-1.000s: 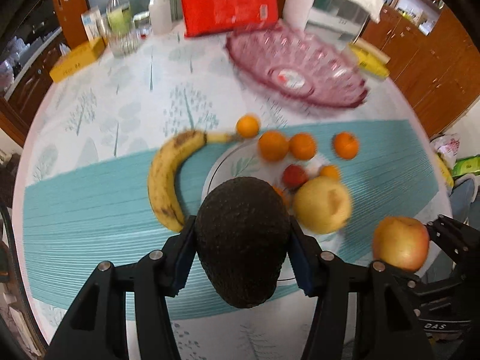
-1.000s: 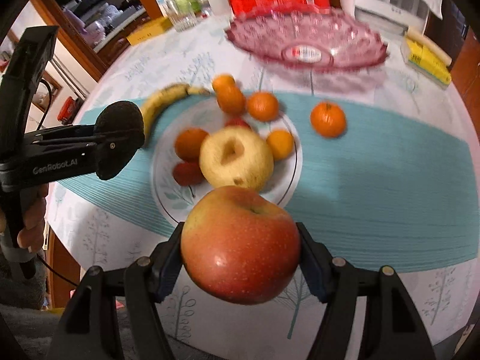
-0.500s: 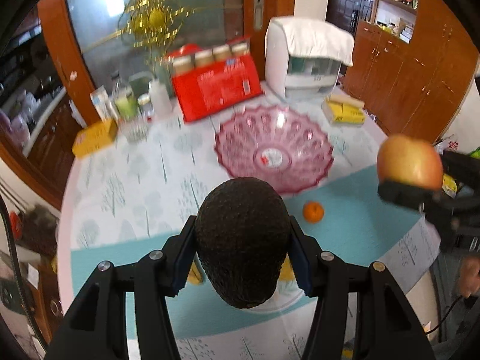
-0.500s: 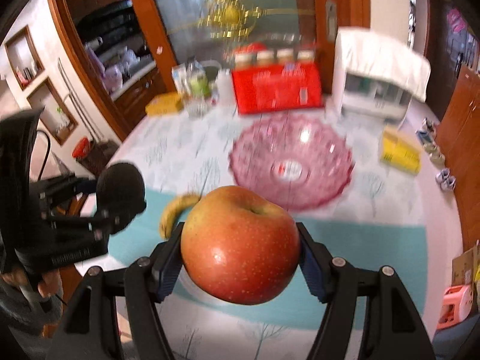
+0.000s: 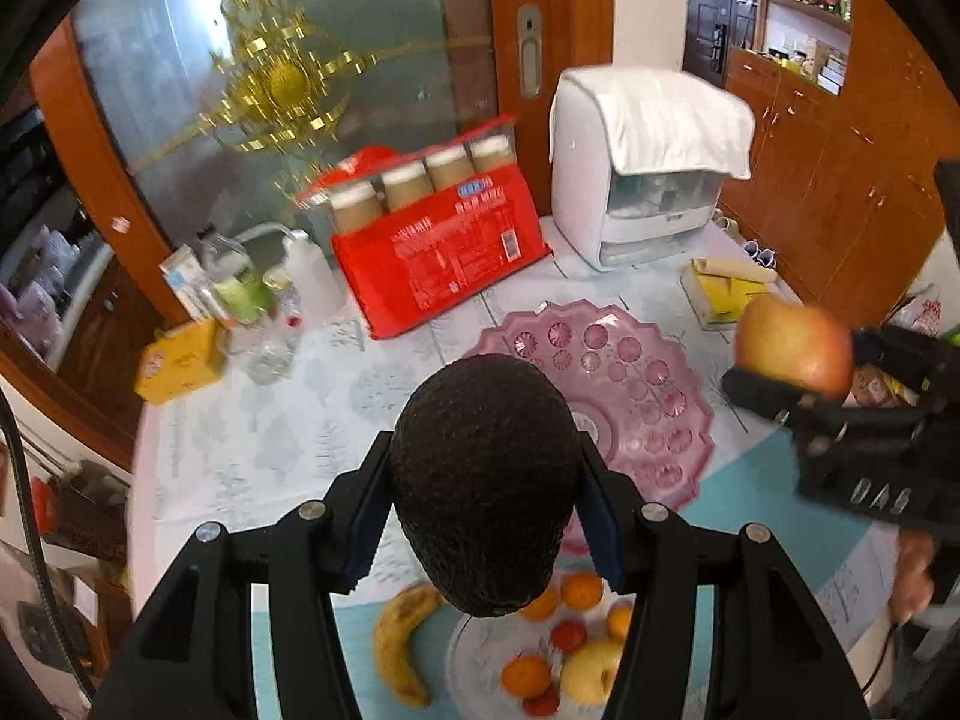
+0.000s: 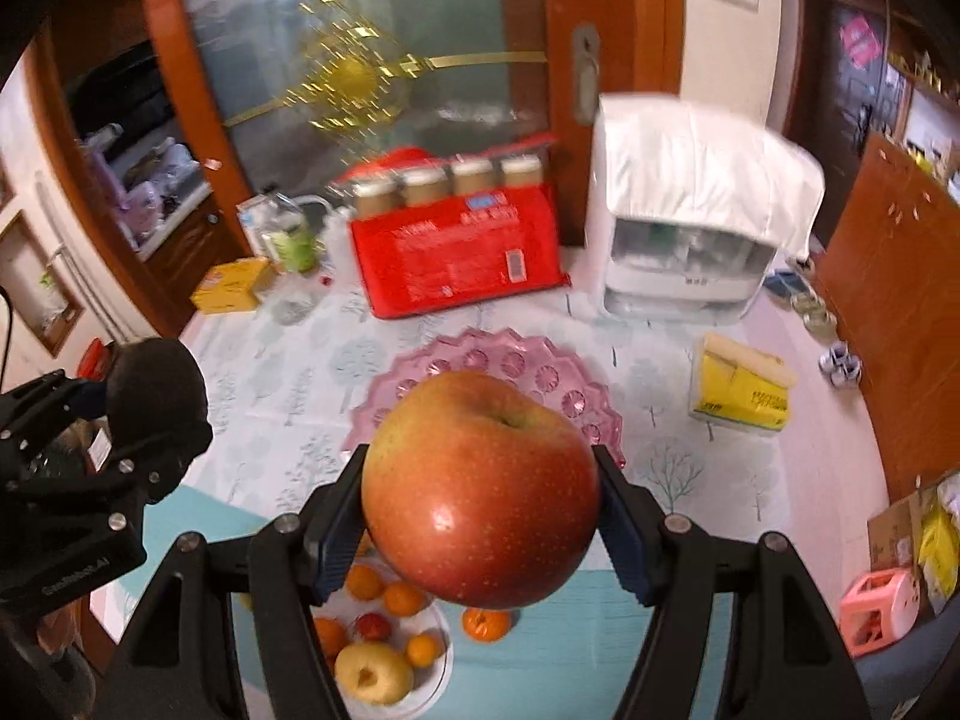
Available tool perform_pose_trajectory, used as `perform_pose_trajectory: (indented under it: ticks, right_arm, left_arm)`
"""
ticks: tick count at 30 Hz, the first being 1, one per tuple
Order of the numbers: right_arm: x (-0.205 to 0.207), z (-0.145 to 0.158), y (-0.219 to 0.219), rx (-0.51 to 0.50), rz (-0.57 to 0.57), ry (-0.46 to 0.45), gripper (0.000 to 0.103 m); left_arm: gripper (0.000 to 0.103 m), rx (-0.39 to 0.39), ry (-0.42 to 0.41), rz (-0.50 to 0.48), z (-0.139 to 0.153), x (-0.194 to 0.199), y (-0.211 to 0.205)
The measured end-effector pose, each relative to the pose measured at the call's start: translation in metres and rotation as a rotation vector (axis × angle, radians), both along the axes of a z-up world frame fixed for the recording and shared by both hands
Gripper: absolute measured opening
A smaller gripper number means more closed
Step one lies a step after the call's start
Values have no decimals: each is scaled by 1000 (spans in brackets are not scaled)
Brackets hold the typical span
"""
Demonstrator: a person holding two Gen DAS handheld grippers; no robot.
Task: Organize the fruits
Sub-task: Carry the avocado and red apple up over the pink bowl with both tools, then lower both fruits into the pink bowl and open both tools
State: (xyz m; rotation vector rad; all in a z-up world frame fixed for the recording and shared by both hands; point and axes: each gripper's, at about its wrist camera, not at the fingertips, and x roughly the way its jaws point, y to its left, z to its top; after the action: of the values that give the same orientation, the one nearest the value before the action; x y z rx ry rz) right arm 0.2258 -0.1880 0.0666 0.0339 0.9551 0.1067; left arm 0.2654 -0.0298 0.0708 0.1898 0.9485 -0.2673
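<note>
Left gripper (image 5: 483, 501) is clamped on the avocado (image 5: 483, 474); right gripper (image 6: 480, 516) is clamped on the apple (image 6: 480, 489). Both fruits hang above the pink bowl (image 5: 636, 384) mid-tabletop. Recommended: lower each into its centre before releasing, 1 at a time.

I see a dark, pebbled avocado (image 5: 483, 480) and a red-yellow speckled apple (image 6: 480, 492). The bowl (image 5: 636, 396) is pink with round facets. The tablecloth (image 6: 300, 396) shows pale grey-blue trees, the mat (image 6: 606, 588) plain teal.

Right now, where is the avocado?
Clamped in the left gripper, the avocado is raised above the table, before the pink bowl.
</note>
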Motion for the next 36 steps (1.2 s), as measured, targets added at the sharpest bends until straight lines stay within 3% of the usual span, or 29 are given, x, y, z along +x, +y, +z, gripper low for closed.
perform_pose_trajectory:
  ticks: [6, 11, 15, 23, 27, 28, 30, 31, 33, 36]
  right_arm:
    - [43, -86, -1, 5, -21, 98, 69]
    - [62, -158, -2, -12, -14, 178, 69]
    - [68, -186, 1, -47, 24, 198, 69]
    - [75, -212, 8, -57, 86, 243, 70]
    - [72, -216, 18, -119, 118, 231, 70]
    - [71, -214, 18, -111, 120, 227, 71]
    - [70, -208, 16, -82, 110, 200, 75]
    - [69, -204, 14, -73, 105, 185, 82]
    - [69, -200, 13, -63, 104, 172, 90]
    - [64, -194, 11, -53, 98, 168, 91]
  left_arm:
    - [55, -41, 123, 5, -91, 54, -18]
    - [55, -20, 210, 10, -163, 88, -30]
    - [55, -11, 243, -9, -195, 104, -37]
    - [55, 3, 268, -68, -228, 114, -52]
    - [57, 24, 268, -90, -234, 111, -60]
    - [60, 25, 262, -93, -233, 109, -61]
    - [86, 15, 241, -96, -226, 108, -61]
    - [91, 9, 222, -92, -222, 106, -60]
    - [94, -8, 211, -93, -212, 104, -58]
    - [94, -5, 195, -95, -201, 100, -58]
